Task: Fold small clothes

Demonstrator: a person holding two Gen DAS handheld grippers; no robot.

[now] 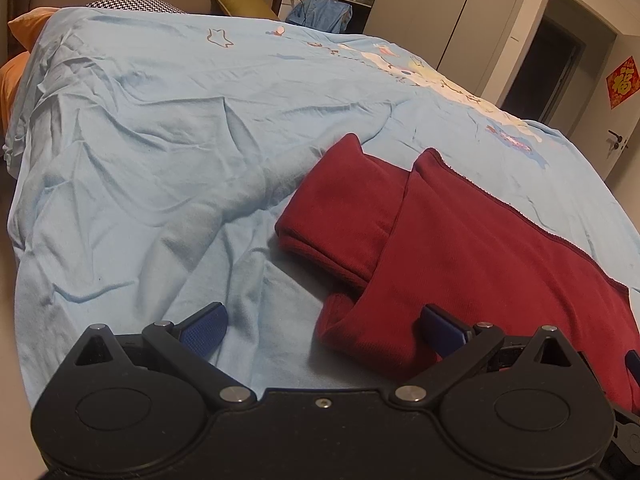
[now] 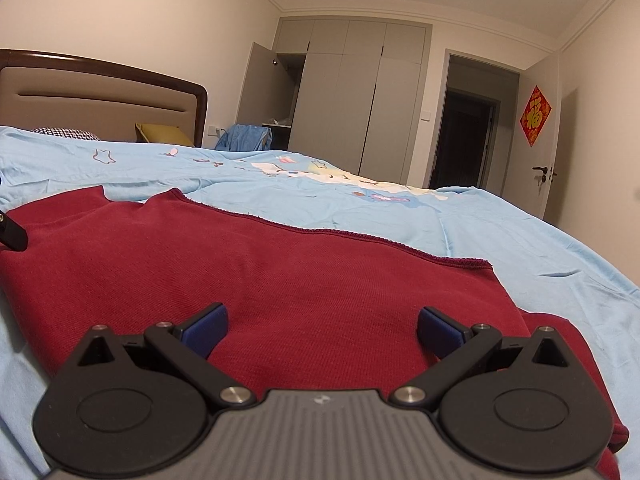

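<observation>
Red garment (image 1: 460,248), lower right, on bed (image 1: 160,160); our left gripper (image 1: 322,326) and right gripper (image 2: 322,326) spread, empty. Risk: single-layer pinch undoes sleeve fold.

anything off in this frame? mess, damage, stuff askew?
Little stands out. The dark red knit garment lies partly folded on the wrinkled light blue bedsheet, one sleeve doubled over unevenly. A grey wardrobe door stands ajar. Both tongs, left and right, are open and empty.
</observation>
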